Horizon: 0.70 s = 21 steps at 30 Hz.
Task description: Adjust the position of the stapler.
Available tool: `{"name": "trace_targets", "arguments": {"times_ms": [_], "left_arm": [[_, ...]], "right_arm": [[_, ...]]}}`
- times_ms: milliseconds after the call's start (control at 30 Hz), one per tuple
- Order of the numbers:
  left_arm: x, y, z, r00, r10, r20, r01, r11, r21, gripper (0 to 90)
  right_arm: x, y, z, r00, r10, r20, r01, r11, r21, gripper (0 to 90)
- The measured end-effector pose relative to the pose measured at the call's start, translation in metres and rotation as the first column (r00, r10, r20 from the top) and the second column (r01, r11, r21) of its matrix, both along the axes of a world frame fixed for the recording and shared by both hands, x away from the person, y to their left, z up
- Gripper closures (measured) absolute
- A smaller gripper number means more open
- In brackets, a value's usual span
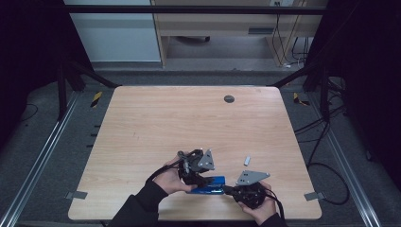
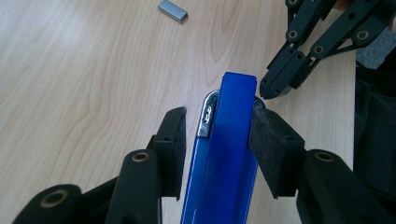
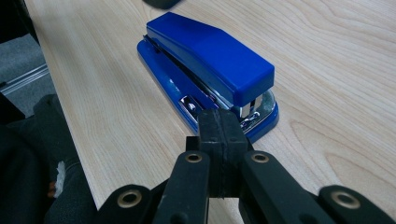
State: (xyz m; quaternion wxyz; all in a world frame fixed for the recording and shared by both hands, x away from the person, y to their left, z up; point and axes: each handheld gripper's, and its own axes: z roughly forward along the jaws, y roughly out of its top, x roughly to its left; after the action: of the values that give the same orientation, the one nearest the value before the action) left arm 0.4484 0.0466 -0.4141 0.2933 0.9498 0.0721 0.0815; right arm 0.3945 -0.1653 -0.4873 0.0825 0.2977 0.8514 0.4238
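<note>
A blue stapler (image 1: 210,186) lies flat near the table's front edge, between my two hands. My left gripper (image 1: 199,179) comes down over its rear part. In the left gripper view the stapler (image 2: 224,158) runs up between the jaws of the left gripper (image 2: 217,116). The right pad (image 2: 271,149) rests against its side, and a thin gap shows at the left pad (image 2: 173,144). My right gripper (image 3: 219,123) is shut, its tips against the base at the stapler's (image 3: 210,56) front end. From the right in the high view, the right gripper (image 1: 228,189) meets the stapler.
A short grey strip of staples (image 1: 247,160) lies loose on the wood, seen again as the staple strip (image 2: 173,11). A dark round grommet (image 1: 229,99) sits at the far side of the table (image 1: 189,123). The table's front edge runs just below both hands.
</note>
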Motion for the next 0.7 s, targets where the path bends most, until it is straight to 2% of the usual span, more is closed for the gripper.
{"name": "trace_targets", "arguments": {"times_ms": [267,600,700], "left_arm": [[0.001,-0.013,-0.011,0.9994,-0.029,-0.017,0.030,0.9991,0.030,53.1],[0.004,-0.023,-0.023,0.9974,-0.057,-0.044,0.062,0.9929,0.102,53.0],[0.004,-0.024,-0.024,0.9971,-0.059,-0.048,0.064,0.9928,0.101,53.7]], "right_arm": [[0.000,0.001,-0.002,1.0000,-0.005,0.001,0.005,1.000,-0.004,90.0],[0.000,0.003,-0.003,0.9999,-0.010,0.011,0.010,1.000,-0.015,90.0],[0.000,0.004,-0.004,0.9999,-0.006,0.016,0.006,1.000,-0.011,90.0]]}}
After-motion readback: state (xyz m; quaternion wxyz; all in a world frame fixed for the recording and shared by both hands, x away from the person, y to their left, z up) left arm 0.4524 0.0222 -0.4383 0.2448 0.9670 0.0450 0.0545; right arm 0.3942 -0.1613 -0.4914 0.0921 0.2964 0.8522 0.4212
